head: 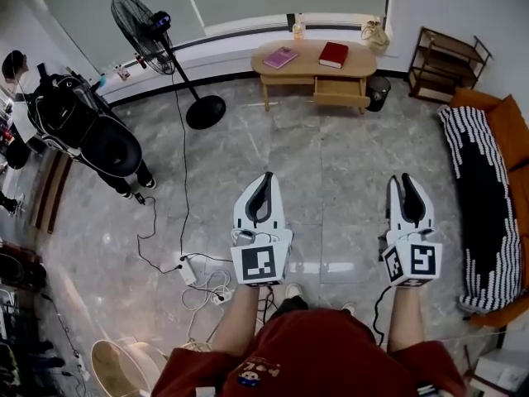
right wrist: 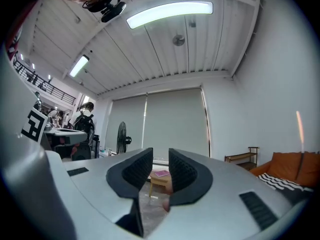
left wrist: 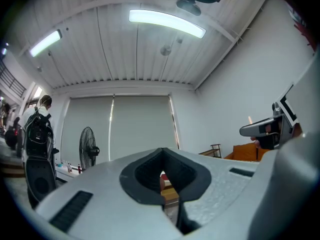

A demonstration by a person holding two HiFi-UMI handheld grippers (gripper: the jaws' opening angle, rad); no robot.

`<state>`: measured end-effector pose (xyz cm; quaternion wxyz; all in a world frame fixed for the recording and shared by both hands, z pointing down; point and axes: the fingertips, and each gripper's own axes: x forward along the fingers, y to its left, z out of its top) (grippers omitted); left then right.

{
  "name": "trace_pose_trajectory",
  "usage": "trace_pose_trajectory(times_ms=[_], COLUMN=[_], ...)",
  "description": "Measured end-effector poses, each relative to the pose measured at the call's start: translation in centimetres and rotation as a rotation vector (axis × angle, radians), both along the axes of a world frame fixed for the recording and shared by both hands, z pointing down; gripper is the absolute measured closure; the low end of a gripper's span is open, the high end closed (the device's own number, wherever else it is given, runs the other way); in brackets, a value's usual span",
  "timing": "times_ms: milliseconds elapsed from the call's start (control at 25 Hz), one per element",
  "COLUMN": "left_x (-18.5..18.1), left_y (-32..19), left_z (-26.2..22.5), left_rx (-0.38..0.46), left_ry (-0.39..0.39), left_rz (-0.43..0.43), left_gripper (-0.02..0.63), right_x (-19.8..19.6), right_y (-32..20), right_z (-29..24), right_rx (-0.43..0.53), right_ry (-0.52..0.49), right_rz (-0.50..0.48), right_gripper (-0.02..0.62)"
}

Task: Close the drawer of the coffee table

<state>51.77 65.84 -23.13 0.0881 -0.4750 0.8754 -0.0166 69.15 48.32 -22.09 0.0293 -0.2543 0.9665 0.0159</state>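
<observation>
Across the middle of the frame, bare floor (head: 331, 164) lies open ahead of me; a sofa (head: 506, 131) hugs the right edge; at top centre stands the coffee table (head: 306, 63), its drawer (head: 340, 100) pulled out toward me; my left gripper (head: 266, 176) is closed on nothing; my right gripper (head: 405, 177) is slightly parted, empty.

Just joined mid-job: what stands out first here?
The left gripper and right gripper are held out empty over the grey floor. Across the room stands the wooden coffee table, its drawer pulled open, a pink book and a red book on top.
</observation>
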Motion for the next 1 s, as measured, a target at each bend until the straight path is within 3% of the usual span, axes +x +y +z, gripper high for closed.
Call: trace_pose_trajectory(times_ms=[120, 400, 760, 1000], left_x=[-0.8, -4.6, -9.8, -12.2], left_y=[0.2, 2.3, 5.9, 5.7], left_z=[-0.1, 0.2, 1.9, 2.9], left_rx=[0.001, -0.011, -0.018, -0.024], left_ry=[-0.004, -0.009, 0.024, 0.051], left_rz=[0.005, -0.009, -0.01, -0.025], left_gripper=[0.6, 0.6, 0.6, 0.6], right_x=[-0.8, -3.8, -8.7, -10.4], right_y=[0.0, 0.4, 4.6, 3.8], right_z=[0.3, 0.2, 1.3, 2.7], right_rx=[-0.004, -0.021, -0.027, -0.045], right_ry=[0.016, 0.046, 0.052, 0.075], right_rz=[0.021, 0.1, 0.064, 0.064], right_gripper=[0.445, 0.383, 0.379, 0.379])
